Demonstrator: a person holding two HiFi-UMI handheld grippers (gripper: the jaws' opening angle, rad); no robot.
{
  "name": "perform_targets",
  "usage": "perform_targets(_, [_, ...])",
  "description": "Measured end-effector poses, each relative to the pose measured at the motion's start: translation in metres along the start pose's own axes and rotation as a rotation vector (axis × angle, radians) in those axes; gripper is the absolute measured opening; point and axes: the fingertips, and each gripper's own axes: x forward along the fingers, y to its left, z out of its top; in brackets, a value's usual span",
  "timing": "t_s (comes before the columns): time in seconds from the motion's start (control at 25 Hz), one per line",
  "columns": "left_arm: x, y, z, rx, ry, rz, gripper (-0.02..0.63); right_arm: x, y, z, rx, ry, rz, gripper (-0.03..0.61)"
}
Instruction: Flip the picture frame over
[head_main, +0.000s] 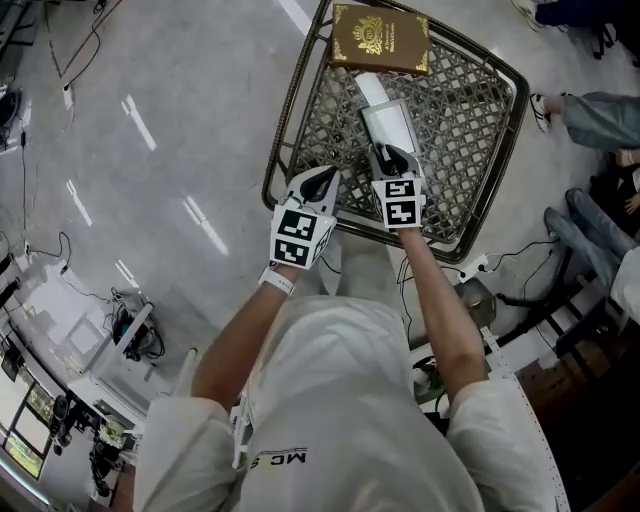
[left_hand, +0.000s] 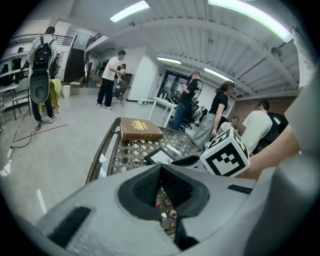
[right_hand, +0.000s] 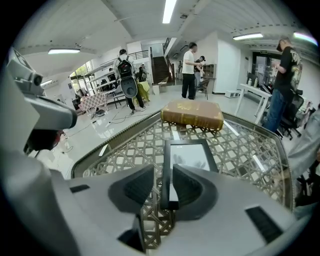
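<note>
Your right gripper (right_hand: 162, 176) stands open at lower centre, with the picture frame's (right_hand: 191, 156) edge between its pads. Your left gripper (left_hand: 161, 169) is closed on nothing above the lattice table (left_hand: 129, 153).

Left gripper (left_hand: 161, 166) fingers together; picture frame (left_hand: 159, 156) on table (left_hand: 102, 150).

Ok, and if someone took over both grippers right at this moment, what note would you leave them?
Left gripper: shut, empty, at the near left corner of the table.
Right gripper: open, jaws straddling the near left corner of the picture frame; no pad visibly pressing.
Things: the frame lies flat, glass side up, mid-table; a brown book sits at the far end.
Done: the approach only.
Left: close on the frame, lift it, turn it over, set it down.
</note>
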Motion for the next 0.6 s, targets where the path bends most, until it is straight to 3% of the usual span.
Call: perform_targets(0.6, [0.008, -0.004, -0.019, -0.023, 0.031, -0.015, 0.023, 0.029, 0.002, -0.021, -0.015, 0.083, -0.011, 0.135])
